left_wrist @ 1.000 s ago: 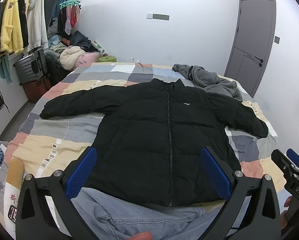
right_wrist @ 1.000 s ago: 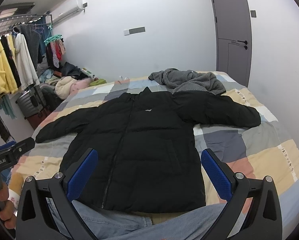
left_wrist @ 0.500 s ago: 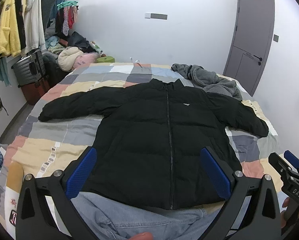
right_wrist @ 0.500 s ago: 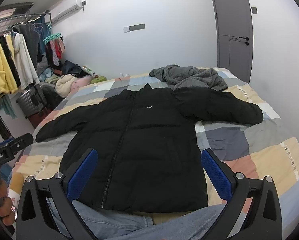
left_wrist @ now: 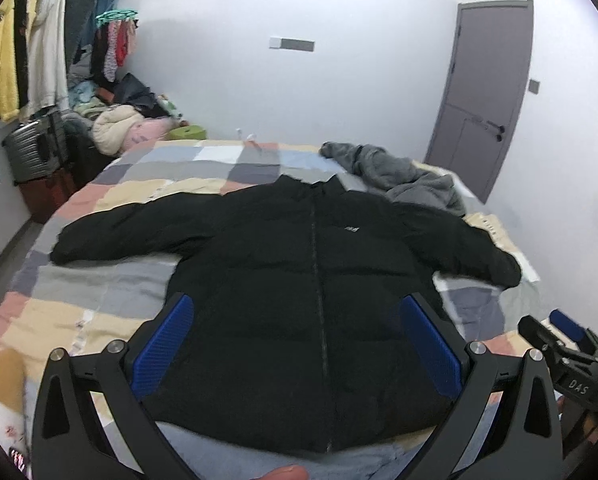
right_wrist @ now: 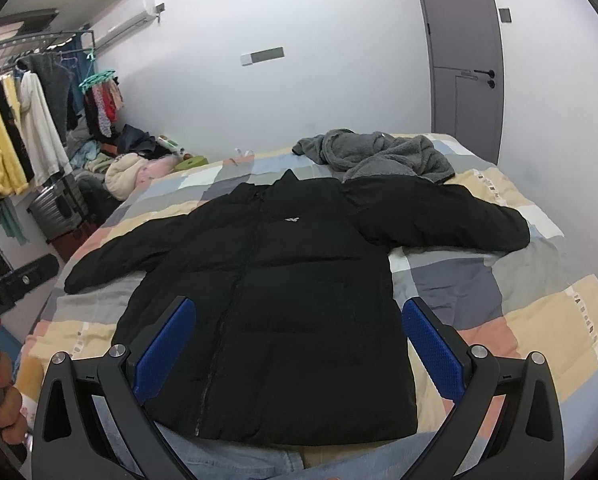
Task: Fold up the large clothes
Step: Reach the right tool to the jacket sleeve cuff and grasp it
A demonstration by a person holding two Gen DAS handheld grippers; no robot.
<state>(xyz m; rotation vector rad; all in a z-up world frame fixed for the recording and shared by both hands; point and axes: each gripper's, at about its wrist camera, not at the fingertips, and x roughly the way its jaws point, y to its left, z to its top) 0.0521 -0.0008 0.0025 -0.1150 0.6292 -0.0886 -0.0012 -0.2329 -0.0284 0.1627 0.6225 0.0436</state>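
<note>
Left wrist view: left claw point(left_wrist: 297, 350) gaping wide, empty, above the hem of the jacket point(left_wrist: 299, 288), spread flat, zipped, front up across the bed point(left_wrist: 99, 292), sleeves out toward 9 and 3 o'clock. Grey fleece point(left_wrist: 403, 176) at 1 o'clock, touching the shoulder. Right claw point(left_wrist: 567, 340) at 4 o'clock, state impossible to tell here.

Right wrist view: right claw point(right_wrist: 299, 352) likewise spread wide, holding nothing, over the hem. Jeans point(right_wrist: 235, 460) under the hem at 6 o'clock. Best to pinch each cuff, fold sleeves inward across the chest, avoid snagging fleece or jeans.
</note>
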